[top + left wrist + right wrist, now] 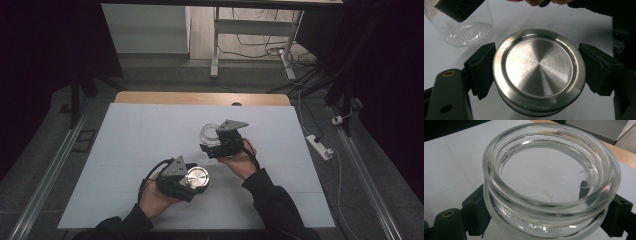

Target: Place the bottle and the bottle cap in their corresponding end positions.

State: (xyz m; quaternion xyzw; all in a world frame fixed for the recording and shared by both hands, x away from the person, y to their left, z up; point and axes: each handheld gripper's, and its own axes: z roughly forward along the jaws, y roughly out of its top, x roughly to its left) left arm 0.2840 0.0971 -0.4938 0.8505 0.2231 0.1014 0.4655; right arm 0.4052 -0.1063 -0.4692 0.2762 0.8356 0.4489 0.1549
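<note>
Lid: a round steel lid point(539, 72) is pinched at its rim by the left gripper point(186, 180), low over the white table point(130, 150); judged stiff, light, slick at the edge
Jar: a clear glass jar point(549, 182) is clamped just under its thick lip by the right gripper point(216, 145), mouth open; judged heavy, smooth, breakable
Hold: the rim and neck are judged the safest grips
Pose: both hands are raised near mid-table, the lid held apart from the jar, nearer the person
</note>
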